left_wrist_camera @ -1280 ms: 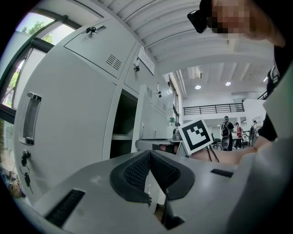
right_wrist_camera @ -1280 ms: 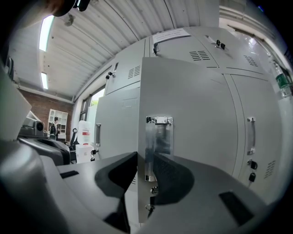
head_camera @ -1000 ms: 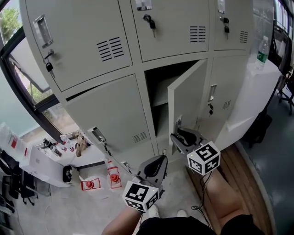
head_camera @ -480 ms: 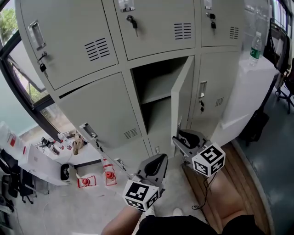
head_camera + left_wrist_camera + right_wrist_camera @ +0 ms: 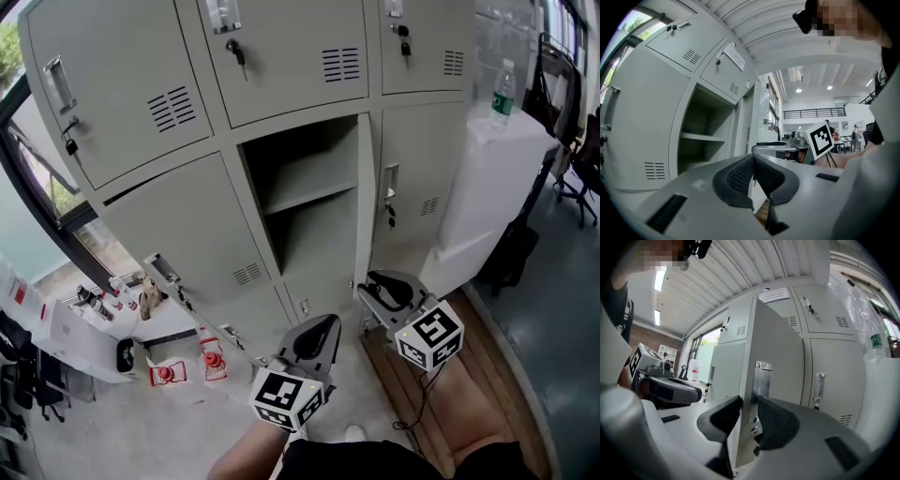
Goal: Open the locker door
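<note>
The grey locker door (image 5: 364, 206) stands swung wide, edge-on in the head view, and its compartment (image 5: 300, 187) with one shelf lies open. My right gripper (image 5: 380, 281) is at the door's lower free edge. In the right gripper view its jaws straddle that door edge (image 5: 746, 380), beside the metal lock plate (image 5: 761, 380), and the right gripper (image 5: 749, 404) has its pads against both sides. My left gripper (image 5: 328, 323) hangs lower left, away from the lockers. In its own view the left gripper (image 5: 753, 159) is shut with nothing between the pads.
Closed lockers with keys in their locks surround the open one, such as the key (image 5: 238, 52) above. A white cabinet (image 5: 487, 178) with a water bottle (image 5: 503, 89) stands at the right. Red and white clutter (image 5: 159, 373) lies on the floor at left.
The door has swung further open, from half-open and angled to edge-on. My right gripper followed its edge slightly down and right. The left gripper has barely moved.
</note>
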The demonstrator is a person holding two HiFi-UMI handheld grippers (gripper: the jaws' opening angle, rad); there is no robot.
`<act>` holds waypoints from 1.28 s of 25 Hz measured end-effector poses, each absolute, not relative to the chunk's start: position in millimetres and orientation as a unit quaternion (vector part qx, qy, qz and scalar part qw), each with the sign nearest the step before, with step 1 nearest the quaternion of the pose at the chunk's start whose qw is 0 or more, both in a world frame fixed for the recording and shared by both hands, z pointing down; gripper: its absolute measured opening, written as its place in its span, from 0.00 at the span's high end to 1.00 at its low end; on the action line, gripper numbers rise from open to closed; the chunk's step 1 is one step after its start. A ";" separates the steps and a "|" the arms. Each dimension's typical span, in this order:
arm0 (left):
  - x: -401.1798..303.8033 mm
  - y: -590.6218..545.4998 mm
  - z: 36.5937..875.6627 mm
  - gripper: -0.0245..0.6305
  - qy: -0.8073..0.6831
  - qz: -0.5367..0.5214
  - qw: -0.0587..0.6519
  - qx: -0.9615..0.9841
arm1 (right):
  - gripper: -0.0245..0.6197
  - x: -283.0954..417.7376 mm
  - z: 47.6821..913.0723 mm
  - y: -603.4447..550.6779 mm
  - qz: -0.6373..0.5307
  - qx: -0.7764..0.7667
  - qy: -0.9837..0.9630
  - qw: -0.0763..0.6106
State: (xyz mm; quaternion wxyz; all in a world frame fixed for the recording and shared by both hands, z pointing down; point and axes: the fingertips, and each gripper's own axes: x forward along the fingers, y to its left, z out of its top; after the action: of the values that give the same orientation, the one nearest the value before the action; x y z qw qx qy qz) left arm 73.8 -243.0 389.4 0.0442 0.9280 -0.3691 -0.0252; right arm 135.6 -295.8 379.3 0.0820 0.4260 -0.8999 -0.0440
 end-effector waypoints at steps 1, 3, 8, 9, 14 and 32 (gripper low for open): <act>77.3 -242.4 390.0 0.94 -0.367 -0.025 0.045 0.929 | 0.70 140.6 379.0 -293.9 -0.049 0.432 -0.897 0.084; 83.9 -241.5 391.6 0.94 -0.364 -0.025 0.046 0.930 | 0.69 151.4 378.5 -290.9 -0.054 0.443 -0.891 0.086; 97.8 -240.4 393.8 0.94 -0.353 -0.025 0.049 0.934 | 0.68 178.7 378.5 -284.7 -0.048 0.473 -0.876 0.079; 100.5 -240.5 393.7 0.94 -0.350 -0.025 0.048 0.935 | 0.69 184.1 378.7 -283.7 -0.046 0.479 -0.873 0.076; 111.8 -242.2 392.2 0.94 -0.339 -0.024 0.047 0.939 | 0.70 207.1 379.5 -280.5 -0.035 0.506 -0.859 0.063; 129.7 -250.3 389.2 0.94 -0.330 -0.021 0.045 0.943 | 0.71 224.0 376.1 -287.8 -0.020 0.548 -0.835 0.042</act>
State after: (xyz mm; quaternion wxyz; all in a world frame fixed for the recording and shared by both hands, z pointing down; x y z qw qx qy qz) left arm 129.7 -250.3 389.2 0.0449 0.9425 -0.3304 -0.0208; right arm 224.0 -287.8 376.1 0.0425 0.5481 -0.8351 -0.0204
